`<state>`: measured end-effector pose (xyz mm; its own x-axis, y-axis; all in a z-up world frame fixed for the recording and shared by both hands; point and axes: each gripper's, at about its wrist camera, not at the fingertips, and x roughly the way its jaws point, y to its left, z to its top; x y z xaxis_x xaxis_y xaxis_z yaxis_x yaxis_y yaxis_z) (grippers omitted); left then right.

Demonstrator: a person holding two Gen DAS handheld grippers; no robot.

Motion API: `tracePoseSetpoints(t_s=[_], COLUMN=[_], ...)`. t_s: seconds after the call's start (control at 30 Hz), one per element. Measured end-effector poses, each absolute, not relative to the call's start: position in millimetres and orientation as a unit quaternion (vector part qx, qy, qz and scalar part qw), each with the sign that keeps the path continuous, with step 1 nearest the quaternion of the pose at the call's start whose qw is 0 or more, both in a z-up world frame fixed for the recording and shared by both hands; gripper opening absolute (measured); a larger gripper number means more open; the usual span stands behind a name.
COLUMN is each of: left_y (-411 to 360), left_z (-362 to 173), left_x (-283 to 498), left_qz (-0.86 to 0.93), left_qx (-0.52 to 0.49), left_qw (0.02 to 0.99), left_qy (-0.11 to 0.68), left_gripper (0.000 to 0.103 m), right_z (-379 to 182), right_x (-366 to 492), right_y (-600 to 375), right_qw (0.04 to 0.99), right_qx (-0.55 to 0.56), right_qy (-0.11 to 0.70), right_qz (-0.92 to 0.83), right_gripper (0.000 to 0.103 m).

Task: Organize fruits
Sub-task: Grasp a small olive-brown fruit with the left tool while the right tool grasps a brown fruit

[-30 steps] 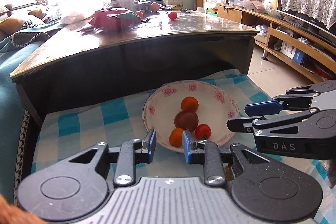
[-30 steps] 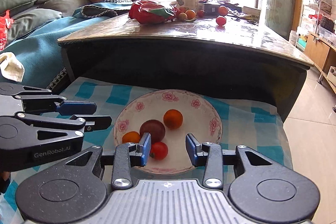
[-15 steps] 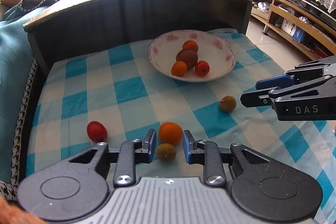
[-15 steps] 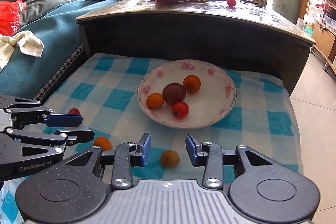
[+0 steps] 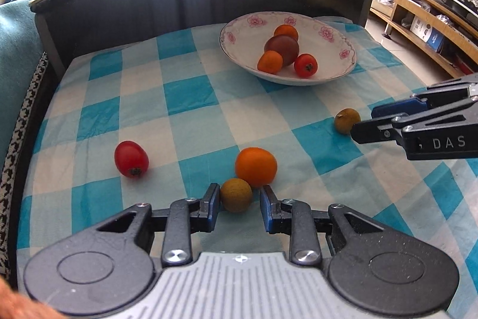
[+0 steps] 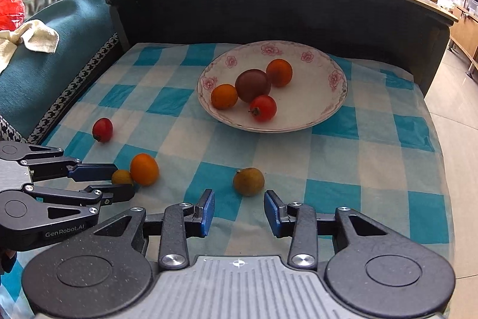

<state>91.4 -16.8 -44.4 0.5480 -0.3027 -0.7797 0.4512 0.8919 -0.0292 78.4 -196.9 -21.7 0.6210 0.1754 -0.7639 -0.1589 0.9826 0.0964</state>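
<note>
A white floral plate [image 5: 334, 73] [image 6: 325, 115] on the blue checked cloth holds two oranges, a dark plum and a red tomato. Loose on the cloth lie a red tomato [image 5: 131, 158] [image 6: 102, 129], an orange [image 5: 256, 167] [image 6: 144, 169] and two small brown-yellow fruits. My left gripper [image 5: 240, 207] [image 6: 122, 184] is open, with one brown fruit [image 5: 236, 195] [image 6: 121, 177] between its fingertips. My right gripper [image 6: 239, 208] [image 5: 363, 124] is open just in front of the other brown fruit [image 6: 248, 181] [image 5: 346, 120].
A dark coffee table [image 6: 298, 2] rises right behind the cloth, with more fruit and a red bag on top. A teal sofa cover [image 6: 44, 65] lies to the left. A tiled floor [image 6: 457, 139] and a low wooden shelf [image 5: 424, 29] are on the right.
Both grippers have pulled back from the plate and dropped low towards the cloth. The loose fruits have come into view, and each gripper now sits at a brown fruit.
</note>
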Motion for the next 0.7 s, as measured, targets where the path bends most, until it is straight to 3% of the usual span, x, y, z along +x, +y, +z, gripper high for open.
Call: tracePoseSetpoints(t_s=[0.7], left_y=[-23.0], left_z=[-48.1], left_x=[89.8], left_qz=[-0.227], left_qx=[0.11], left_qw=[0.877], left_qy=[0.408], left_gripper=[0.036], right_z=[-44.6], right_x=[105.6], right_y=[-197.8], right_qw=[0.9], right_qx=[-0.011], right_qy=[0.426], right_qz=[0.096], right_gripper=[0.033])
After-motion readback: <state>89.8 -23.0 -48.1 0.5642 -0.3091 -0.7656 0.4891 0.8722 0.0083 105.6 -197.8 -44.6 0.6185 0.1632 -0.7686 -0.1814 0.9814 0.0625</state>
